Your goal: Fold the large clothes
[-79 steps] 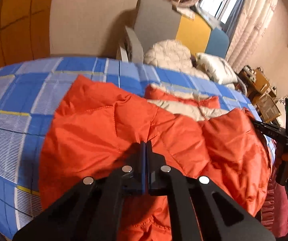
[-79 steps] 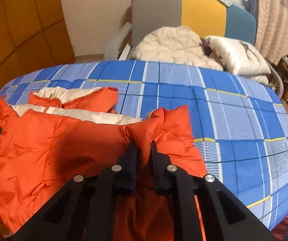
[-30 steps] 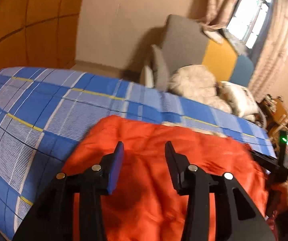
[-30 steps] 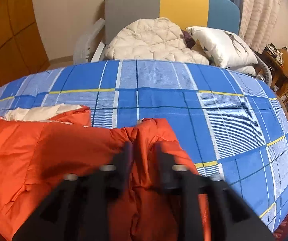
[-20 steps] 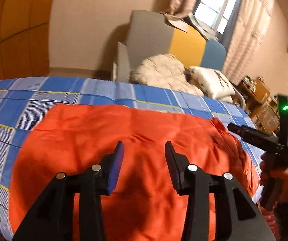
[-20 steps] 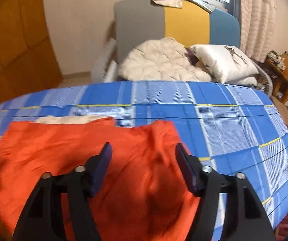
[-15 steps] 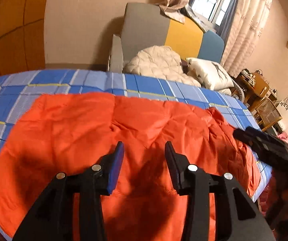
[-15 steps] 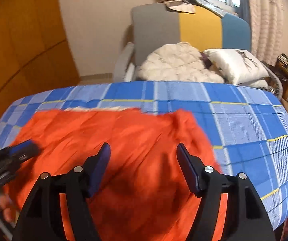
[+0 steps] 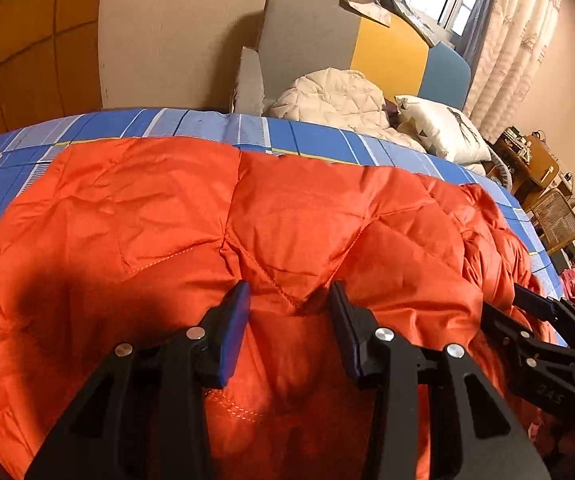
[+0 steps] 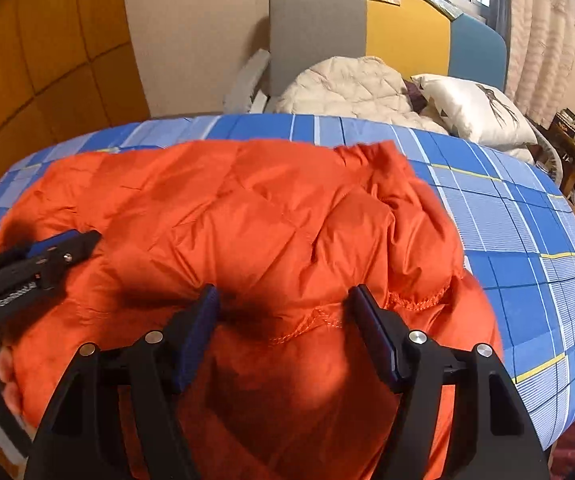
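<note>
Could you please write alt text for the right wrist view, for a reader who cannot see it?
An open right gripper hovers over the near edge of a puffy orange quilted jacket spread on a blue plaid bedsheet. The left gripper reaches in from the left over the jacket. Behind are a cream quilted garment and a white pillow.

Ahead of you: bed under a blue plaid sheet (image 10: 507, 216) with thin yellow lines. Past its far edge, a headboard-like panel (image 10: 367, 24) in grey, yellow and blue blocks, crumpled paper or foil on top. A cream quilted cover (image 10: 347, 84) is heaped against it, a white printed pillow (image 10: 475, 108) beside. Beige wall behind; orange padded panels (image 10: 47, 52) to your left. Window with pale curtains (image 9: 499, 36) at upper right, daylight through it. Wooden furniture (image 9: 535, 164) at far right.
</note>
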Available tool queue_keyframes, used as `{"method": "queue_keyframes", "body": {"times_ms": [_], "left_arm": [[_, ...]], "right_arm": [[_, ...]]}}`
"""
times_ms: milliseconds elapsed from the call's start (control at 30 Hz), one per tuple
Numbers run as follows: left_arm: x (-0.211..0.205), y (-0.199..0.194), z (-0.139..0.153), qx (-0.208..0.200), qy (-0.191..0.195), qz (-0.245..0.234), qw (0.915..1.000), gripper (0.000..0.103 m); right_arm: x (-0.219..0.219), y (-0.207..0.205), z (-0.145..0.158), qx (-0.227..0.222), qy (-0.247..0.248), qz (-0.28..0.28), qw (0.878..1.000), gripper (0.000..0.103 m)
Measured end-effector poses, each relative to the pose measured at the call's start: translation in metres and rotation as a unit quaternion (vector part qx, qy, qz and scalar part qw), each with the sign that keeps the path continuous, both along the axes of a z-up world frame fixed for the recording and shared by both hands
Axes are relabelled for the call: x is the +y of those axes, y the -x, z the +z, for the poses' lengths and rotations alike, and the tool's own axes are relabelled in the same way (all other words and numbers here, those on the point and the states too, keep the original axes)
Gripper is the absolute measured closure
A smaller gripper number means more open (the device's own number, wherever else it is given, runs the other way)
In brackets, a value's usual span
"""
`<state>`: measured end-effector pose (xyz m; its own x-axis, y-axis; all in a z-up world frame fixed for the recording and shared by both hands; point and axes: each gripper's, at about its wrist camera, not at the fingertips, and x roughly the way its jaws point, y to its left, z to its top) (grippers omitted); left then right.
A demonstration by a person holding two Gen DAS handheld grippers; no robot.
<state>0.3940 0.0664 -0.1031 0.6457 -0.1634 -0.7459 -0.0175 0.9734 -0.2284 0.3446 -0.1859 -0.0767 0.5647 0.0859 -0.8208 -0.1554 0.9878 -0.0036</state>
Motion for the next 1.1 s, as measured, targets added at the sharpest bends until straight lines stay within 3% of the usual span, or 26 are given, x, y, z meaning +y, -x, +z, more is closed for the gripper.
{"method": "queue_keyframes", "body": {"times_ms": [300, 500, 600, 867, 967, 1100], "left_arm": [[0.005, 0.015, 0.012, -0.016, 0.003, 0.000, 0.9999, 0.059], [0.040, 0.037, 0.022, -0.035, 0.006, 0.040, 0.9986, 0.059], [0.045, 0.034, 0.018, -0.032, 0.006, 0.037, 0.9988, 0.059], [0.027, 0.023, -0.006, -0.019, -0.037, 0.017, 0.9990, 0.058], [0.027, 0.025, -0.006, -0.017, -0.042, 0.015, 0.9988, 0.058], [0.021, 0.025, -0.010, -0.013, -0.063, 0.011, 0.9979, 0.058]], "right_arm": [[-0.001, -0.002, -0.009, 0.003, 0.001, -0.011, 1.000, 0.030], [-0.003, 0.019, 0.017, -0.015, -0.019, -0.019, 1.000, 0.030], [0.010, 0.039, 0.027, -0.022, -0.021, 0.003, 1.000, 0.030], [0.001, 0.044, 0.003, 0.005, -0.009, -0.010, 1.000, 0.030], [-0.005, 0.039, -0.007, 0.016, -0.007, -0.004, 1.000, 0.022], [-0.012, 0.032, -0.018, 0.025, -0.022, -0.007, 0.999, 0.018]]}}
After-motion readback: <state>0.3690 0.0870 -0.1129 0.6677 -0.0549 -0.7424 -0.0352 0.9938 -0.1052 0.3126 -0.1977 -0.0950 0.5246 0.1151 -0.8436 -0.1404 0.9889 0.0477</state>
